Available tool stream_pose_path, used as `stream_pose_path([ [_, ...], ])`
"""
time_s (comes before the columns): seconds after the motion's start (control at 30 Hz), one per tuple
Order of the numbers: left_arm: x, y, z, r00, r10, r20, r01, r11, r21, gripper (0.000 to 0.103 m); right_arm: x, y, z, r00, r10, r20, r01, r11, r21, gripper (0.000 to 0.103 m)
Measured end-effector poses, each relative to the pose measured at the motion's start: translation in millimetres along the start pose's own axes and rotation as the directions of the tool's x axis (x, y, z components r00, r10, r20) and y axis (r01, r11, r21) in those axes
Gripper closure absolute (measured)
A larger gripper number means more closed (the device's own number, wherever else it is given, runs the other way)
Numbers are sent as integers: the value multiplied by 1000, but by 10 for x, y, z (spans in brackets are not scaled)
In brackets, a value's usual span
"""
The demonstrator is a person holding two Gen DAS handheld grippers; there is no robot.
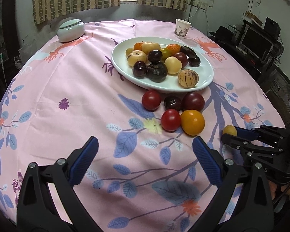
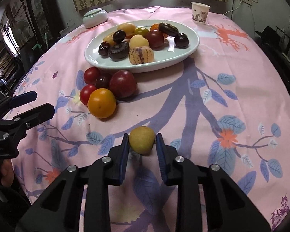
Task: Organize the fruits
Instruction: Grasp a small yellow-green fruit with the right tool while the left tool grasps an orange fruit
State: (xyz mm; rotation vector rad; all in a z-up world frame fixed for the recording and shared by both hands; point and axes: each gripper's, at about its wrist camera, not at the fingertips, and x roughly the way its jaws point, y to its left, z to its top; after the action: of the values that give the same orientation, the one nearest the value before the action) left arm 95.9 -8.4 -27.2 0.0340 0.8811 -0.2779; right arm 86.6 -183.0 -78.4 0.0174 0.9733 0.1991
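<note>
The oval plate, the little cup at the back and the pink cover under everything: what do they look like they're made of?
Oval plate: probably glazed ceramic, given its glossy white surface and thick rounded rim; melamine is possible.
Cup: likely paper, thin-walled and matte, with a rolled lip and a printed picture.
Pink cover: woven printed fabric, matte, with creases and fold lines running through the leaf pattern.

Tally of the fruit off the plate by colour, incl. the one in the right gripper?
bright red fruit: 2
dark red fruit: 1
near-black fruit: 1
orange fruit: 1
yellow fruit, in the right gripper: 1
Total: 6
</note>
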Motion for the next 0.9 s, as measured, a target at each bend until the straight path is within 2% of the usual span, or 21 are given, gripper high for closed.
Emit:
stream_pose_path([
  [0.2,126,-310,83,1000,-3,-6,4,998,62,3,-197,-150,-88,999,-3,39,2,1000,27,75],
  [0.4,257,-598,100,995,-82,-54,87,992,87,8,-288,-349,-217,998,16,56,-20,997,78,75],
  [0.53,405,-758,104,996,-40,-81,49,992,115,10,-369,-461,-268,997,26,78,-34,994,103,74],
  [0.6,511,-787,105,994,-24,-109,36,993,110,19,-396,-503,-282,996,30,85,-39,994,107,74],
  [0.67,570,-831,106,995,48,-90,-36,991,129,20,-402,-538,-294,996,35,84,-45,993,111,74],
  [0.73,624,-830,123,993,90,-82,-79,989,123,20,-392,-563,-304,996,42,80,-51,992,116,74],
  [0.77,635,-814,139,992,102,-81,-93,990,104,23,-385,-572,-307,996,48,77,-56,991,117,74],
  [0.8,629,-788,156,991,110,-80,-103,991,86,31,-377,-576,-309,996,52,75,-60,991,119,74],
  [0.9,591,-725,167,991,107,-77,-103,993,51,39,-376,-570,-315,995,64,73,-72,990,118,74],
])
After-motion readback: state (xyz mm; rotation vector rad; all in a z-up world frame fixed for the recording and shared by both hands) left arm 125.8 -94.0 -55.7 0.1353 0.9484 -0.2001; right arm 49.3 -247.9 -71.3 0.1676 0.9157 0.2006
